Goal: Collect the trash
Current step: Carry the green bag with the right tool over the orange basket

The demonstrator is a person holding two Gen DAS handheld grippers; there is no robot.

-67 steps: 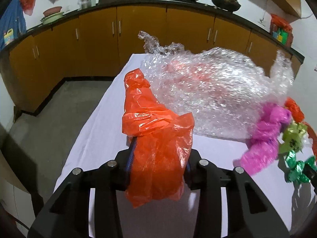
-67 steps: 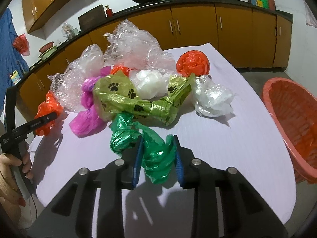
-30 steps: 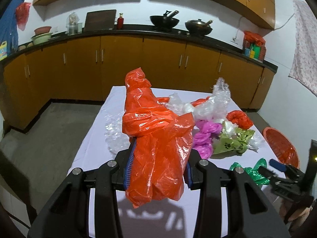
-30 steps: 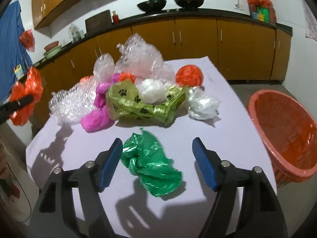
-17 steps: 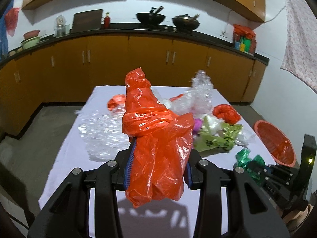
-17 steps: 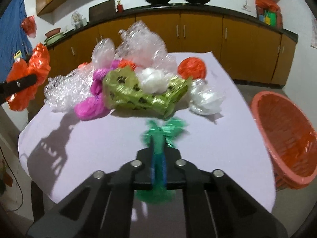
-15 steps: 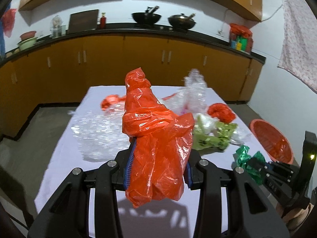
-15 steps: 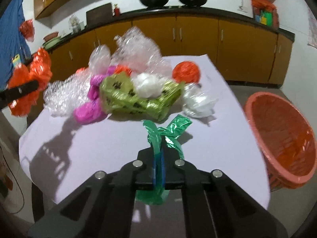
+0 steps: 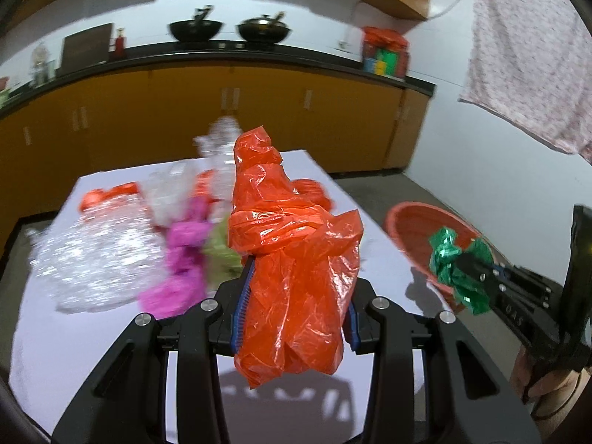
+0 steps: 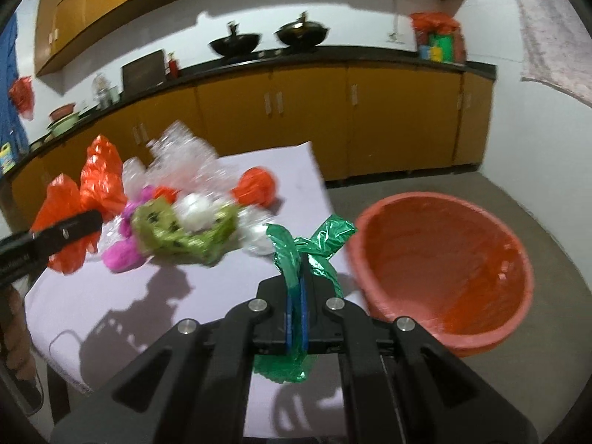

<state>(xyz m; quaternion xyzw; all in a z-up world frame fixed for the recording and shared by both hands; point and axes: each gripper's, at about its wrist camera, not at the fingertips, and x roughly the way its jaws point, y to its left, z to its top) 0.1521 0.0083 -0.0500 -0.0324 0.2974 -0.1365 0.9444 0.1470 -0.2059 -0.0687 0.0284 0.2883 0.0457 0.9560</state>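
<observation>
1. Green plastic bag [image 10: 300, 259], crumpled, pinched in the right gripper [image 10: 296, 309]; blue pads pressed together on its middle. Long axis runs roughly along the fingers: two twisted ends stick out ahead, a bunched tail hangs below the pads.
2. Bag held in the air at the table's right edge, just beside the orange basket [image 10: 492, 229], not over its opening as far as the right wrist view shows.
3. Orange plastic bag [image 9: 292, 270] clamped in the left gripper [image 9: 294, 318]; long axis upright, knotted end up, loose end below the pads.
4. Left gripper hangs over the white table [image 9: 92, 336].
5. Remaining pile further back on table: bubble wrap [image 9: 96, 255], pink bag [image 9: 181, 259], green paw-print bag [image 10: 177, 235], white bag [image 10: 196, 214], orange ball [image 10: 257, 187]. Blurred.
</observation>
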